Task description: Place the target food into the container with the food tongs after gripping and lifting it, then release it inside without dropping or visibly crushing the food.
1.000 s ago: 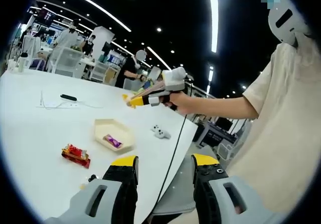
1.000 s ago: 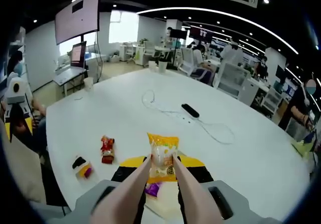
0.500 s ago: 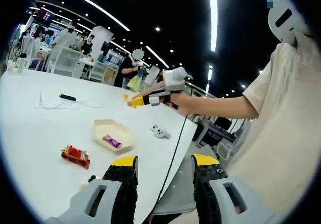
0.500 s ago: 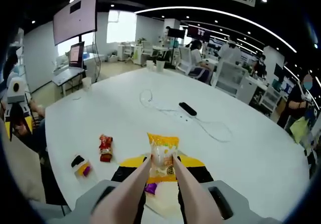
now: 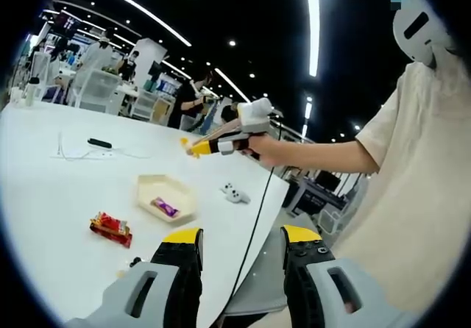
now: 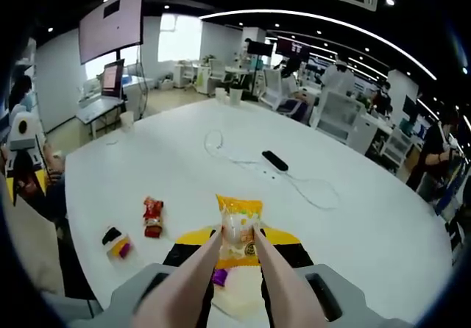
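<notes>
My right gripper (image 6: 237, 237) is shut on a pair of peach food tongs (image 6: 197, 273), and the tongs pinch a yellow snack packet (image 6: 238, 227) held up above the white table. Under the tongs lies the cream tray container (image 6: 238, 298) with a purple packet (image 6: 219, 276) in it. In the left gripper view the same container (image 5: 151, 186) sits on the table, and the right gripper (image 5: 221, 143) hovers above and beyond it with the yellow packet (image 5: 187, 145) at its tip. My left gripper (image 5: 241, 235) stands open near the table edge, holding nothing.
A red snack packet (image 5: 111, 225) lies left of the container, and a small black and yellow item (image 6: 118, 243) sits near it. A white controller (image 5: 234, 193), a black remote (image 6: 279, 161) and a white cable (image 6: 221, 148) rest on the table. A person's sleeve (image 5: 412, 159) is at the right.
Neither gripper nor the yellow packet has visibly moved. Only people in the background have shifted.
</notes>
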A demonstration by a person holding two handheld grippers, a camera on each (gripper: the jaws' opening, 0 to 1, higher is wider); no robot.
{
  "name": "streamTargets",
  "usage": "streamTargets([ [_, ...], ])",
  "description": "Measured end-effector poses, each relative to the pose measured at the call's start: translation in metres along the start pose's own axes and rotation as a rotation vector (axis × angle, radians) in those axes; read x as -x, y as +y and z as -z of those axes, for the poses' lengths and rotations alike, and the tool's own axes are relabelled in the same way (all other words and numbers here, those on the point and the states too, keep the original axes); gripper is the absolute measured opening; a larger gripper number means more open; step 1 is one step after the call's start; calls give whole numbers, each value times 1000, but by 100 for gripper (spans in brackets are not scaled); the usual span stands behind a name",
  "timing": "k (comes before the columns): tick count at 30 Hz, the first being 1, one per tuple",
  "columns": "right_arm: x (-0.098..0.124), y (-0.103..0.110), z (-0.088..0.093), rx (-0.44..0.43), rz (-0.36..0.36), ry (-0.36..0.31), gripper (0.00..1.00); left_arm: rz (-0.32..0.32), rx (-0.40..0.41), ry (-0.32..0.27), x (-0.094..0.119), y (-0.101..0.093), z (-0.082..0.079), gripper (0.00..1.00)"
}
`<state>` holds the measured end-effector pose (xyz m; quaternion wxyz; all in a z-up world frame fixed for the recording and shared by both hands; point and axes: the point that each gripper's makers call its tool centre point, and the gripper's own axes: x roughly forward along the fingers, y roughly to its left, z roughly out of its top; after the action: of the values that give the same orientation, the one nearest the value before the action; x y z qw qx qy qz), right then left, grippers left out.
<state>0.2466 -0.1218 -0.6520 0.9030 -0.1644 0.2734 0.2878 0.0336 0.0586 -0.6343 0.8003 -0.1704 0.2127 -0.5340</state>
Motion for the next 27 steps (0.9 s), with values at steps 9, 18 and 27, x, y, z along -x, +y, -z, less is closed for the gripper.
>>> streamTargets([
  [9, -4, 2, 2, 4, -2, 6, 23, -12, 10, -9, 4, 2, 2, 42],
  [18, -7, 1, 3, 16, 5, 10, 23, -13, 21, -16, 5, 2, 5, 41],
  [27, -8, -2, -1, 36, 14, 5, 24, -14, 24, -19, 5, 2, 6, 41],
])
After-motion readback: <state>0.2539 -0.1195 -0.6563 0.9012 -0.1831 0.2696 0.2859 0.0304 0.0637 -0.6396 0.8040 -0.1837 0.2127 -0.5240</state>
